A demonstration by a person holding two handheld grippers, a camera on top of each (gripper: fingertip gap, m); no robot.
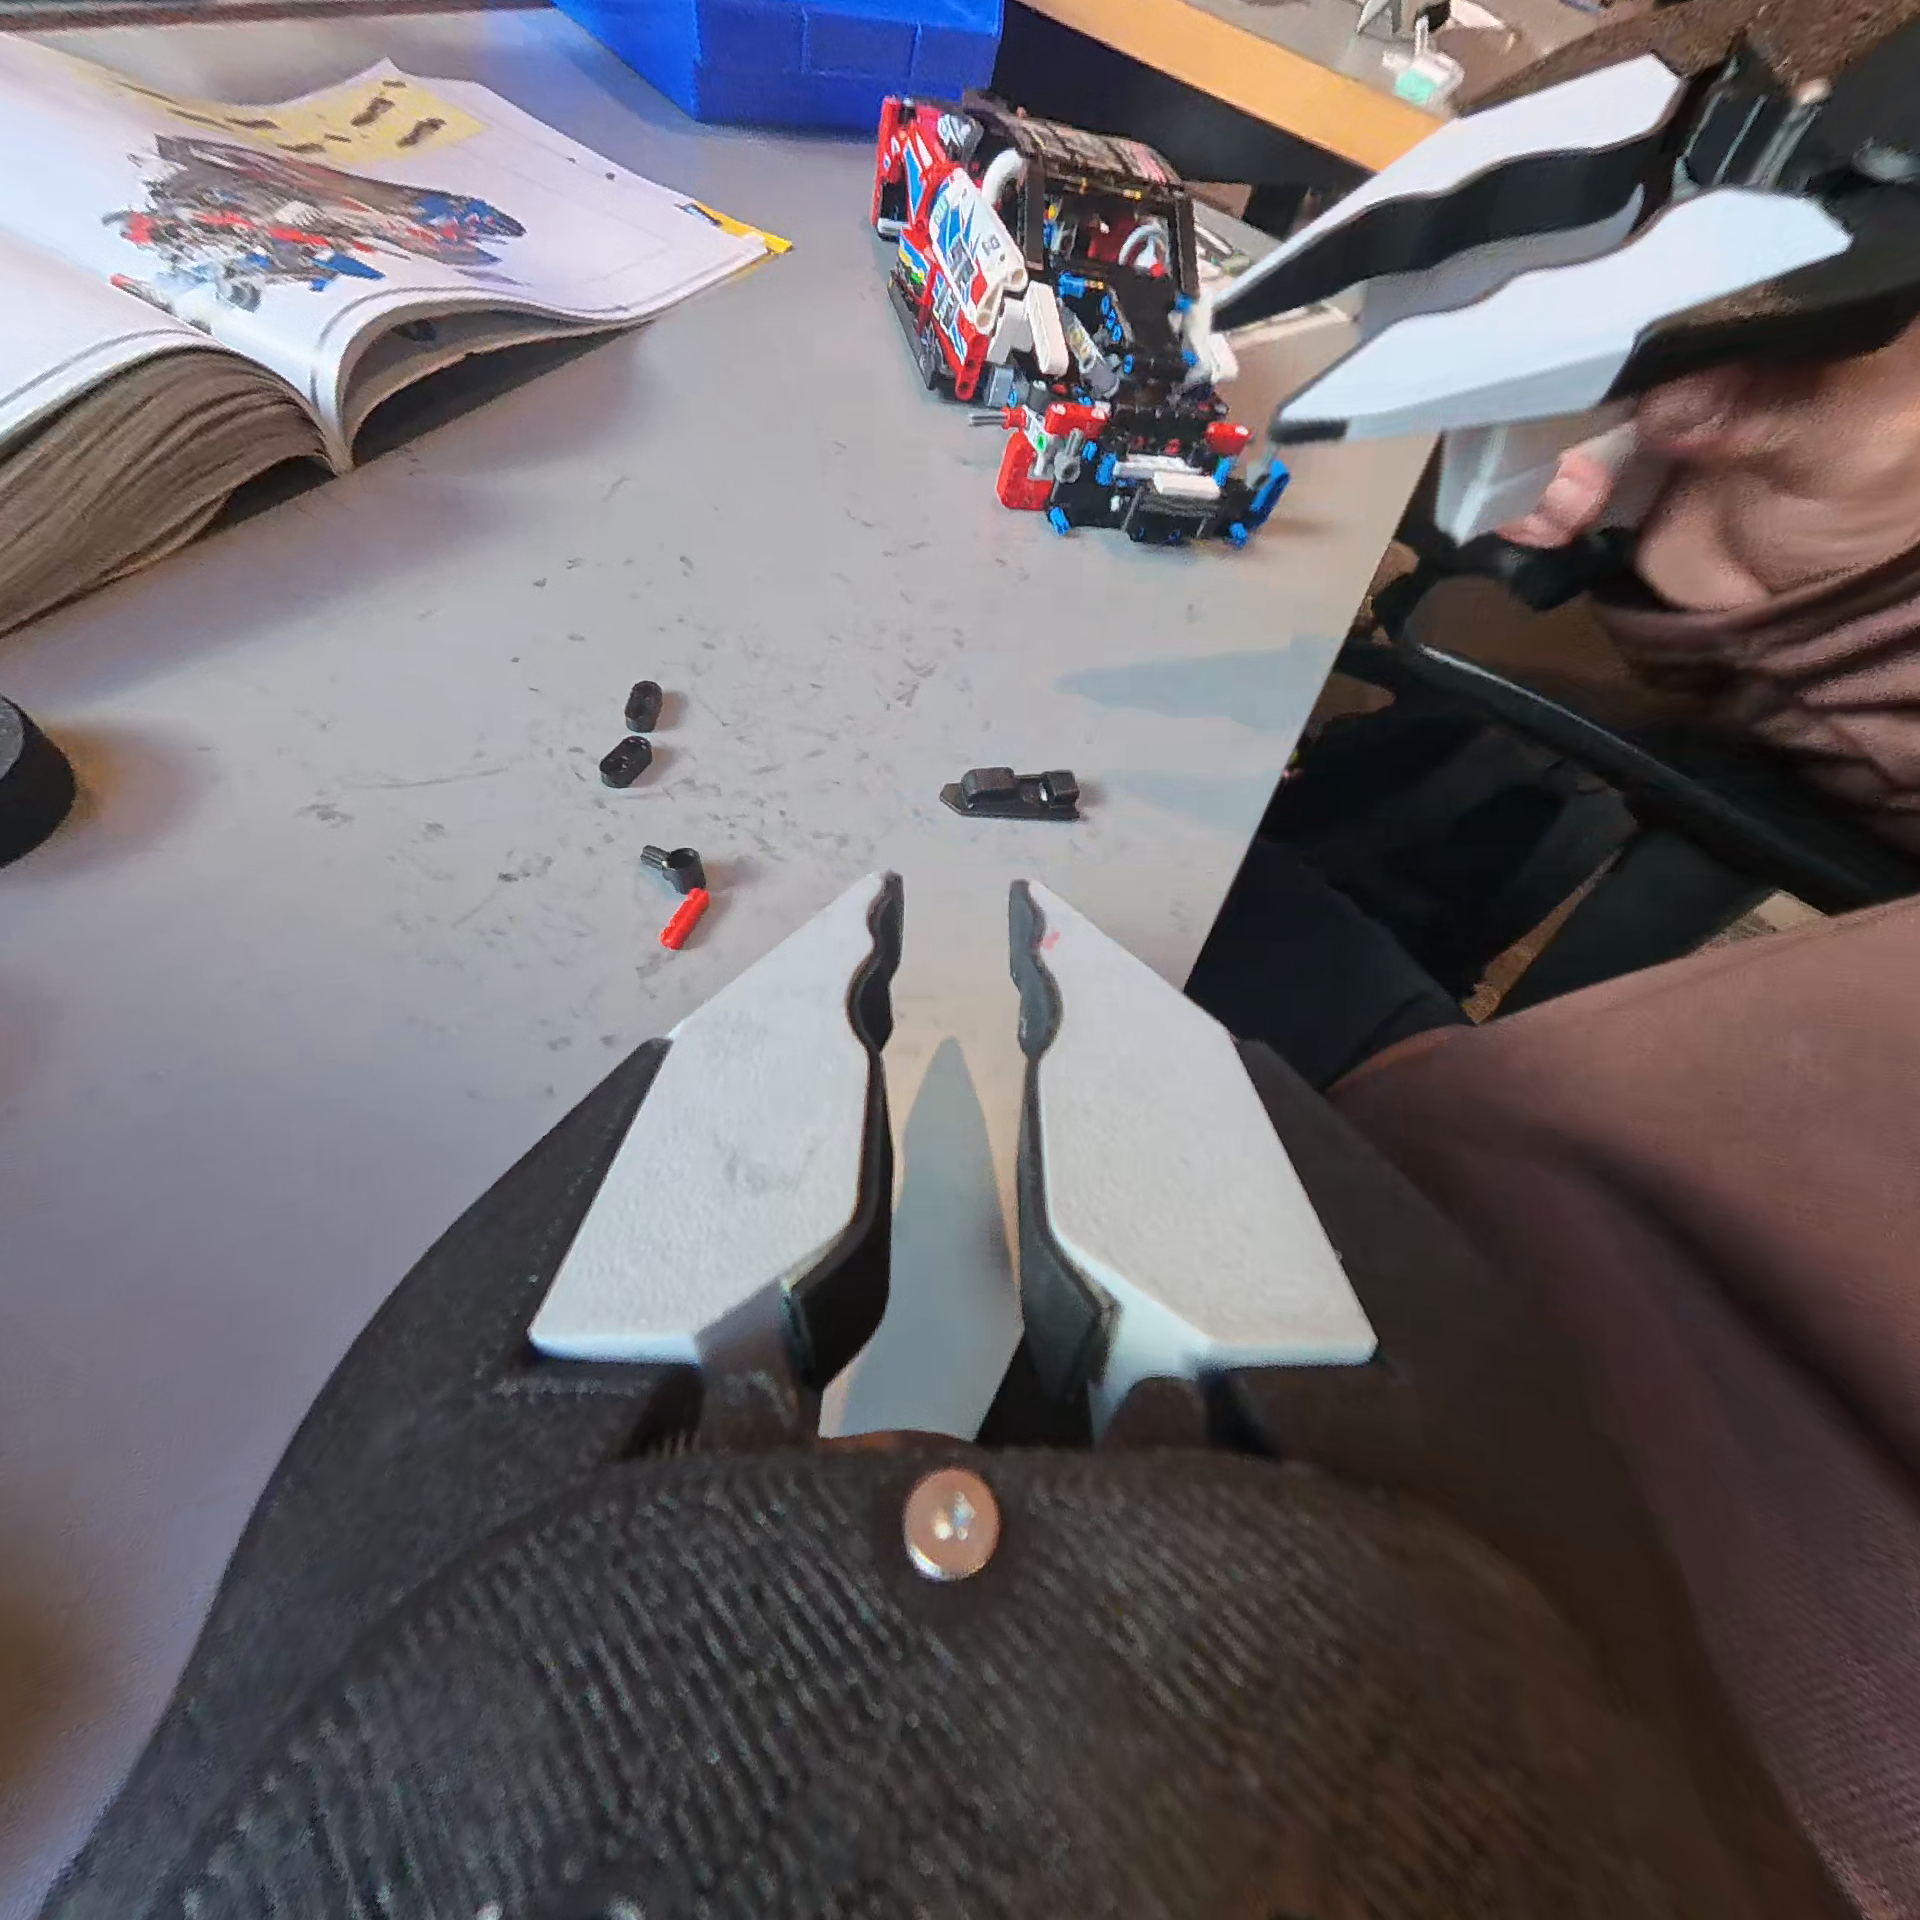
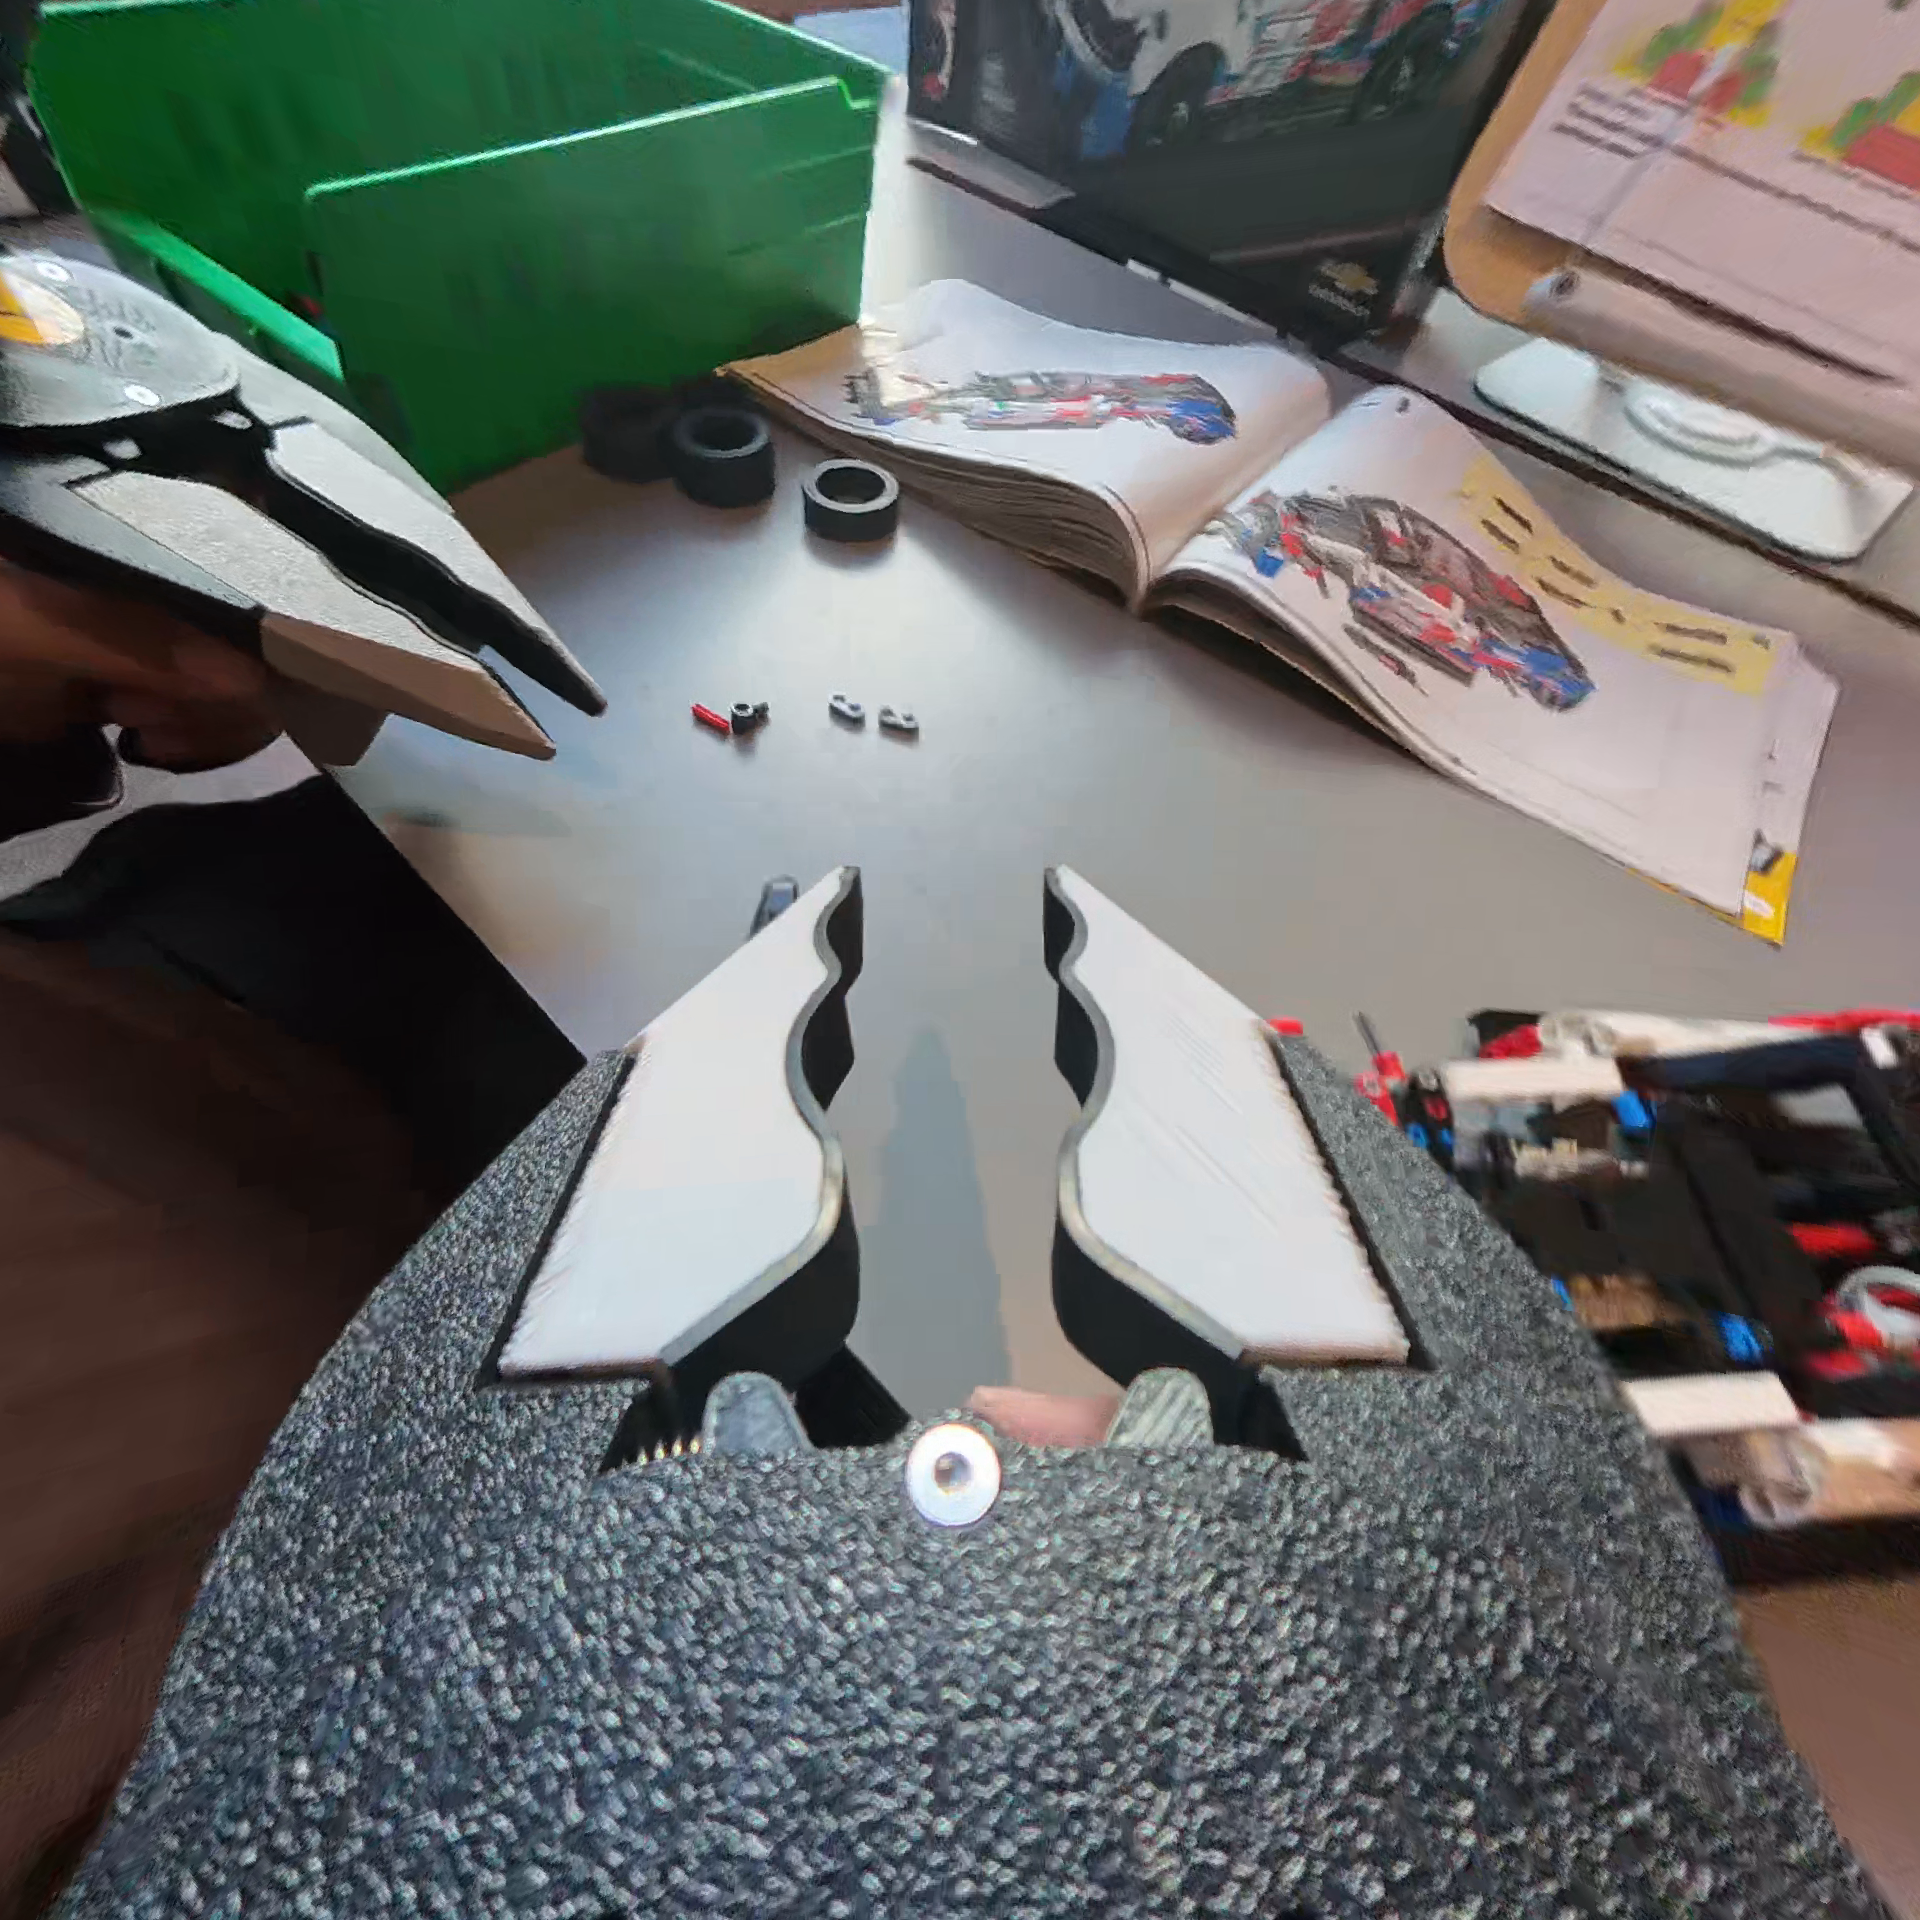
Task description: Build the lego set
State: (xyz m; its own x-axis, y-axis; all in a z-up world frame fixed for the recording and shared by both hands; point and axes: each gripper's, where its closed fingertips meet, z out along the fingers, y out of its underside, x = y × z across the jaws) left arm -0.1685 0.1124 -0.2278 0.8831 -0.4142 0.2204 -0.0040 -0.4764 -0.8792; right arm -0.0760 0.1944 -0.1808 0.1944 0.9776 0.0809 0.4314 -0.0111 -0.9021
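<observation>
The partly built red, white and black lego car [image 1: 1081, 322] stands near the table's right edge; it also shows blurred in the right wrist view [image 2: 1714, 1247]. Loose parts lie on the grey table: a red pin [image 1: 684, 921], a black connector [image 1: 675, 865], two small black links [image 1: 634, 732] and a longer black piece [image 1: 1013, 795]. My left gripper [image 1: 954, 894] is open and empty, just short of the longer black piece. My right gripper [image 2: 954, 883] is open and empty above the table, beside the car. That black piece [image 2: 777, 899] peeks out behind its left finger.
An open instruction book [image 1: 312, 260] lies at the far left, and a blue bin [image 1: 810, 52] stands behind it. The right wrist view shows a green bin [image 2: 520, 208], three black tyres [image 2: 852, 499], the set's box [image 2: 1195, 125] and a monitor stand [image 2: 1683, 457]. The table edge [image 1: 1299, 727] runs on the right. About 15 cm separates my left fingertips from my right. The black connector [image 1: 675, 865] is about 6 cm from my left fingertips. My right wrist view [image 2: 748, 710] looks at it from another angle. My left gripper's tips are some 7 cm from the longer black piece [image 1: 1013, 795].
</observation>
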